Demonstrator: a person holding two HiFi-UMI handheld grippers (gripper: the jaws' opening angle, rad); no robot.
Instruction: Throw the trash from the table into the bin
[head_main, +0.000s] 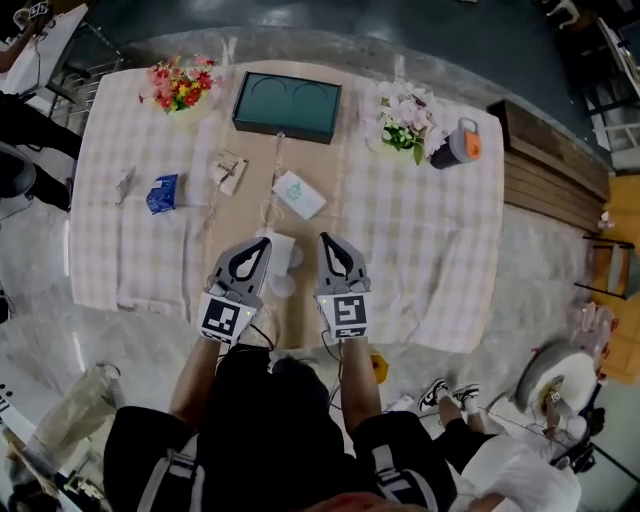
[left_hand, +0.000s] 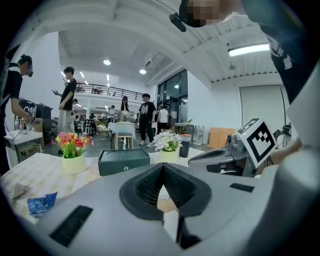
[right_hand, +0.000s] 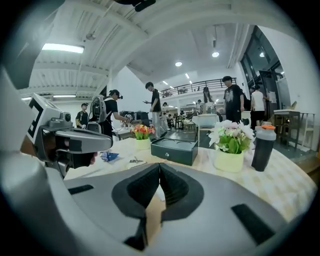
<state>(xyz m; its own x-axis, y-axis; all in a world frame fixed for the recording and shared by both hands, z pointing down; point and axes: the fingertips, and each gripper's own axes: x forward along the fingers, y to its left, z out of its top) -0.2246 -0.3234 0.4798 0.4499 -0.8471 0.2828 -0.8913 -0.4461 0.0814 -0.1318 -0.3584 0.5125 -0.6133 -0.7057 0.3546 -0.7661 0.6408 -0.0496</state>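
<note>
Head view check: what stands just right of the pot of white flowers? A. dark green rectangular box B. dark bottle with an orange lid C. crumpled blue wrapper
B: the dark bottle with an orange lid stands beside the pot of white flowers, at its right.

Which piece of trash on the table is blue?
The crumpled wrapper on the left part of the table, lying between the grey scrap and the beige packet. The other pieces are grey, beige or white.
</note>
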